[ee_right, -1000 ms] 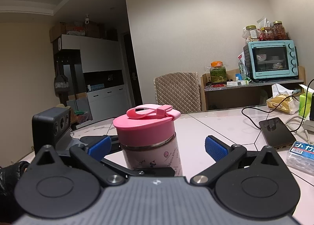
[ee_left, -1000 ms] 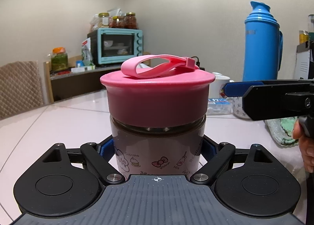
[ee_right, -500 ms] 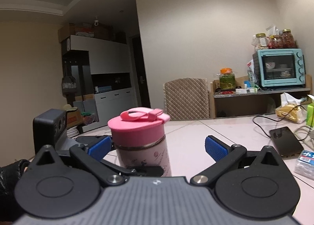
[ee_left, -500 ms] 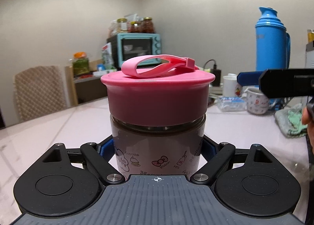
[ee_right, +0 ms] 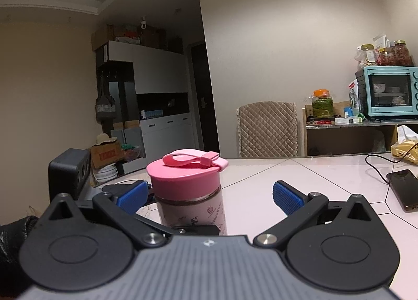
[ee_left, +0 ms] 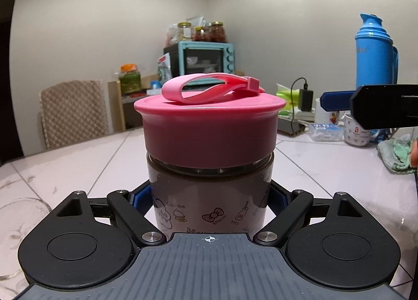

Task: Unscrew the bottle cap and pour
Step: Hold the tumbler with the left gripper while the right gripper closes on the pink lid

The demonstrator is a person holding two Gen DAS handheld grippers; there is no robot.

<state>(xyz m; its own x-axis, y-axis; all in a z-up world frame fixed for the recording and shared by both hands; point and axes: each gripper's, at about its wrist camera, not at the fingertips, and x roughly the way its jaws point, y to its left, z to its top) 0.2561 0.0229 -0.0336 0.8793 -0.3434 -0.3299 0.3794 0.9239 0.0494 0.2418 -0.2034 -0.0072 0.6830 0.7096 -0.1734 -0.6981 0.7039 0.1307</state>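
On the pale tiled surface (ee_left: 326,169) we see one bottle (ee_left: 210,195) — upright, its one pink cap (ee_left: 209,127) screwed on, strap loop folded flat on top. Our left gripper (ee_left: 210,199) has its jaws closed against the bottle's lower body. Our right gripper (ee_right: 209,192) hangs with jaws spread wide, holding nothing, the bottle just beyond its left finger. One blue thermos (ee_left: 375,51) and two mugs (ee_left: 356,130) stand well apart to the right — bare tiles lie between.
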